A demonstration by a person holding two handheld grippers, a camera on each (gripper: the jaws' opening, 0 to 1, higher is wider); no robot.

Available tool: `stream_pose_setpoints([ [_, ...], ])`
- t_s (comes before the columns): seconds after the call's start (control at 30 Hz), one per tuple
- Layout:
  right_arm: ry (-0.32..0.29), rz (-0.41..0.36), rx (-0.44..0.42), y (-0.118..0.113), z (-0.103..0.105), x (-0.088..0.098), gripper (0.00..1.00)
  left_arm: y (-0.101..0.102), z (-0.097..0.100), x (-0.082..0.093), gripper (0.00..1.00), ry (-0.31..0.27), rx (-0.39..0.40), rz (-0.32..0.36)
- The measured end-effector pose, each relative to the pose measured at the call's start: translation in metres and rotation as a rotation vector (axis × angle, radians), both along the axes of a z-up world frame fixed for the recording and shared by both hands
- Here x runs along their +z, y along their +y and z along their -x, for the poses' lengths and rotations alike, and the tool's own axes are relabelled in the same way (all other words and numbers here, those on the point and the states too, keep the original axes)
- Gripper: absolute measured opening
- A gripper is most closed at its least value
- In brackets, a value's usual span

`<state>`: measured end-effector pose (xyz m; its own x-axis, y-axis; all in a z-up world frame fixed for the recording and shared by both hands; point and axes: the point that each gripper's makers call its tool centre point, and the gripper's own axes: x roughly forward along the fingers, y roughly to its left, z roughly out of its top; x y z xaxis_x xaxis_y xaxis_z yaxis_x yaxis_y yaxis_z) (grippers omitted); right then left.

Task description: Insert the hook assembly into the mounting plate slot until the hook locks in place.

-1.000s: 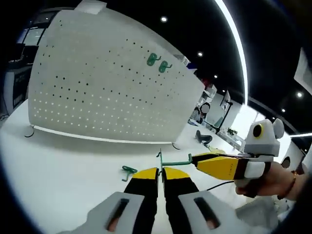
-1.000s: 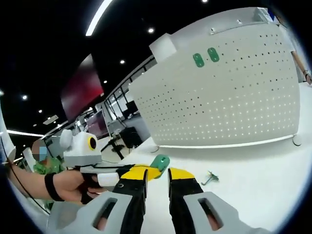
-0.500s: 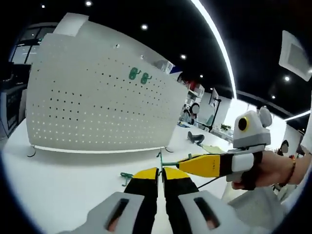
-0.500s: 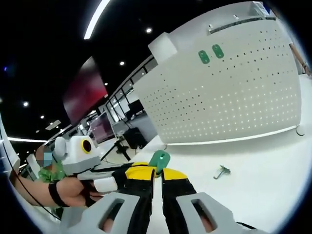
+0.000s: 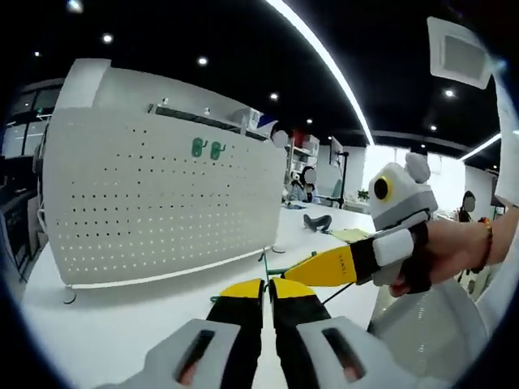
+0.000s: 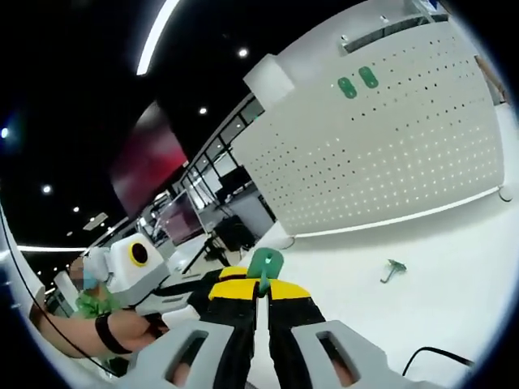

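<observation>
Right gripper [image 6: 261, 285] has closed on green hook assembly [image 6: 264, 264]; left gripper [image 5: 266, 285] pinches its wire (both lifted); pegboard [image 5: 154, 203] insertion next.

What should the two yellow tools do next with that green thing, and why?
Probably bring the two pieces together. The left tool is shut on a thin green wire hook, and the right tool is shut on a small green oval mounting plate. They sit close together, away from the white perforated pegboard, so sliding the hook toward the plate's slot seems next.
</observation>
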<state>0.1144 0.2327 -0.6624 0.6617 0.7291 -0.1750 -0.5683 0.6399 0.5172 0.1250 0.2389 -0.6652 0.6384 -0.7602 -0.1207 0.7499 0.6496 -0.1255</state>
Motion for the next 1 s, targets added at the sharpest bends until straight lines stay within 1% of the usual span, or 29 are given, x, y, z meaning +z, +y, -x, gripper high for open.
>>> stream_pose_setpoints([
  [0.1, 0.016, -0.012, 0.005, 0.003, 0.003, 0.0, 0.03, 0.003, 0.003, 0.002, 0.03, -0.033, -0.013, -0.027],
  [0.13, 0.02, -0.019, 0.007, 0.003, 0.005, 0.0, 0.03, 0.004, 0.005, 0.003, 0.03, -0.052, -0.025, -0.042],
  [0.17, 0.021, -0.023, 0.007, 0.004, 0.006, 0.001, 0.02, 0.005, 0.006, 0.004, 0.03, -0.058, -0.033, -0.046],
  [0.23, 0.03, -0.046, 0.009, 0.005, 0.007, 0.003, 0.02, 0.005, 0.007, 0.006, 0.03, -0.082, -0.047, -0.06],
  [0.33, 0.049, -0.088, 0.015, 0.007, 0.01, 0.006, 0.02, 0.006, 0.008, 0.012, 0.03, -0.138, -0.057, -0.077],
  [0.37, 0.048, -0.085, 0.012, 0.006, 0.01, 0.006, 0.02, 0.005, 0.009, 0.012, 0.03, -0.133, -0.058, -0.076],
  [0.4, 0.049, -0.093, 0.007, 0.006, 0.01, 0.008, 0.02, 0.005, 0.009, 0.013, 0.03, -0.143, -0.059, -0.081],
  [0.43, 0.051, -0.107, 0.001, 0.005, 0.01, 0.009, 0.02, 0.005, 0.01, 0.015, 0.03, -0.171, -0.067, -0.089],
  [0.47, 0.079, -0.167, 0.001, 0.006, 0.012, 0.012, 0.02, 0.005, 0.01, 0.016, 0.03, -0.174, -0.071, -0.08],
  [0.5, 0.088, -0.182, 0.0, 0.006, 0.012, 0.013, 0.02, 0.005, 0.01, 0.018, 0.03, -0.171, -0.075, -0.064],
  [0.6, 0.094, -0.164, 0.0, 0.005, 0.014, 0.011, 0.02, 0.004, 0.012, 0.018, 0.03, -0.182, -0.093, -0.084],
  [0.67, 0.092, -0.167, -0.001, 0.006, 0.015, 0.013, 0.01, 0.004, 0.013, 0.019, 0.03, -0.188, -0.099, -0.078],
  [0.73, 0.103, -0.176, -0.008, 0.005, 0.014, 0.015, 0.01, 0.003, 0.012, 0.021, 0.03, -0.192, -0.096, -0.07],
  [0.77, 0.093, -0.16, -0.006, 0.006, 0.014, 0.016, 0.01, 0.003, 0.012, 0.022, 0.03, -0.191, -0.095, -0.067],
  [0.8, 0.071, -0.125, -0.001, 0.005, 0.014, 0.015, 0.01, 0.003, 0.012, 0.021, 0.04, -0.182, -0.096, -0.06],
  [0.87, 0.081, -0.11, -0.006, 0.007, 0.012, 0.014, 0.01, 0.004, 0.011, 0.018, 0.04, -0.184, -0.09, -0.073],
  [0.93, 0.066, -0.087, -0.002, 0.008, 0.011, 0.014, 0.0, 0.005, 0.009, 0.018, 0.04, -0.156, -0.078, -0.055],
  [1.0, 0.052, -0.061, -0.001, 0.009, 0.01, 0.014, 0.0, 0.006, 0.007, 0.018, 0.05, -0.159, -0.071, -0.059],
])
